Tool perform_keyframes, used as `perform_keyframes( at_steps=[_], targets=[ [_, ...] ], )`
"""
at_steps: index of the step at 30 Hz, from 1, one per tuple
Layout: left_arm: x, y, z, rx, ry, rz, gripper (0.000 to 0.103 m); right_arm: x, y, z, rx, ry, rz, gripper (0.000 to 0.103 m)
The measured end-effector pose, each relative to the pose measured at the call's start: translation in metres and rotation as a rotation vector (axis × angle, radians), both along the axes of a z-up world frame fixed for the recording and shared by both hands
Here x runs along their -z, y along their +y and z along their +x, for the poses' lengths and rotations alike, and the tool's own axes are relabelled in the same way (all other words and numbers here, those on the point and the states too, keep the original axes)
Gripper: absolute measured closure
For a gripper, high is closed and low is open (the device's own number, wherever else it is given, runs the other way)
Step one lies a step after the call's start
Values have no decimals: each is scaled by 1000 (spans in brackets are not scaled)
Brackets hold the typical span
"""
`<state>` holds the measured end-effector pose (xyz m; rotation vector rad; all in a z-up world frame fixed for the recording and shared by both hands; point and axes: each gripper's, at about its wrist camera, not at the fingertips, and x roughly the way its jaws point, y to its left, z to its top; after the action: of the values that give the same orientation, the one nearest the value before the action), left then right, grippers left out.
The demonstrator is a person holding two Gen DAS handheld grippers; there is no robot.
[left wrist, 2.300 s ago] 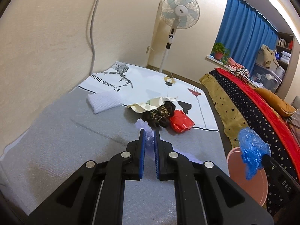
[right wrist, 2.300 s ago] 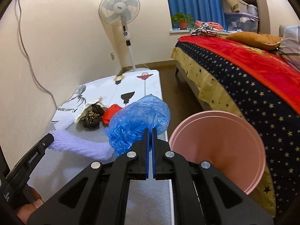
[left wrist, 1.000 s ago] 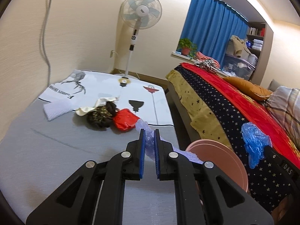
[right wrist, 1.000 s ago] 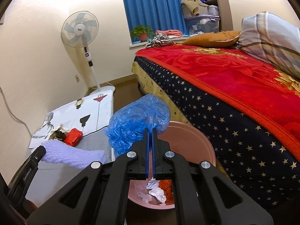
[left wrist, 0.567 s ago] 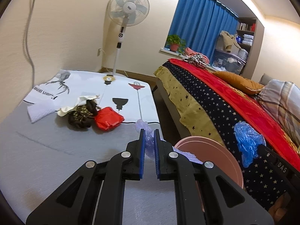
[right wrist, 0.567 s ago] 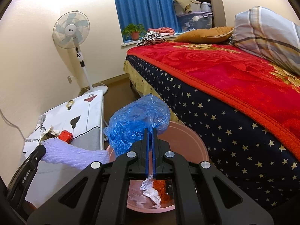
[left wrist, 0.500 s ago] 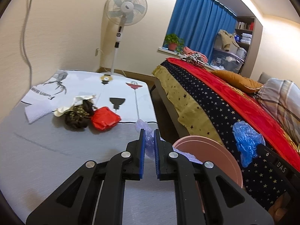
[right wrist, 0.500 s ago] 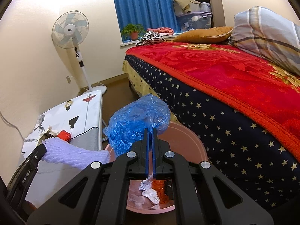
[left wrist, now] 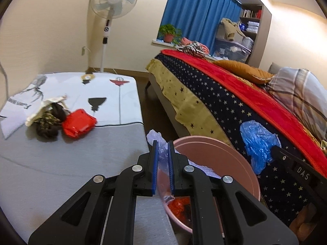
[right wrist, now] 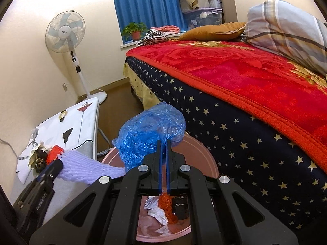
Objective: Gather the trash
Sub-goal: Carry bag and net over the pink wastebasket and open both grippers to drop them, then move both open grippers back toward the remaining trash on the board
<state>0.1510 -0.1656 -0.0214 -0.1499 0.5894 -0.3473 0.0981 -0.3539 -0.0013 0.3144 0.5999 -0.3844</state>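
— Trash first: what does each gripper carry?

— Left gripper [left wrist: 162,149] has its blue pads clamped on a pale lilac foam net sleeve [right wrist: 85,169], soft and dimpled, sticking out sideways past the pads. Right gripper [right wrist: 164,143] is pinched tight on a crumpled blue plastic bag [right wrist: 151,132], thin, shiny and puffed up above the jaws.

— Where are those two pieces?

— Both hang in the air over the pink bin [left wrist: 216,153]. The bag sits above the rim's far side in the right wrist view; the sleeve reaches across the rim from the table side.

— Anything in the bin?

— Yes: white crumpled paper [right wrist: 156,210], an orange-red wrapper [right wrist: 167,206] and a small black packet [right wrist: 179,206], lying together on the bottom.

— And what lies around it?

— The bin stands on the floor between a low table [left wrist: 61,163] and a bed [left wrist: 224,94] with a red blanket and star-patterned cover. On the table a red packet [left wrist: 78,122] lies touching a dark patterned wad [left wrist: 49,120] with cream paper [left wrist: 47,106] beside it. A standing fan [left wrist: 113,0] is by the wall, blue curtains [left wrist: 196,14] and a potted plant [left wrist: 169,32] behind.
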Motion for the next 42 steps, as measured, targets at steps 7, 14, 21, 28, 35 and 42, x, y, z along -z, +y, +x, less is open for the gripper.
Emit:
perform_keyframes(
  at_steps=[7, 14, 21, 28, 35, 42],
  targets=[
    [12, -16, 9, 65, 48, -32, 89, 11, -12, 7, 30, 39, 30, 90],
    [13, -14, 9, 73, 64, -59, 81, 11, -11, 5, 38, 39, 28, 60],
    [3, 3, 2, 48, 39, -48, 81, 6, 1, 3, 1, 28, 24, 60],
    [-4, 35, -1, -19, 31, -60, 81, 4, 23, 5, -59, 20, 15, 60],
    [-6, 52, -1, -63, 28, -60, 81, -1, 39, 6, -95, 2, 9, 60],
    [-6, 63, 0, -97, 27, -56, 81, -1, 52, 10, -138, -9, 13, 60]
  ],
)
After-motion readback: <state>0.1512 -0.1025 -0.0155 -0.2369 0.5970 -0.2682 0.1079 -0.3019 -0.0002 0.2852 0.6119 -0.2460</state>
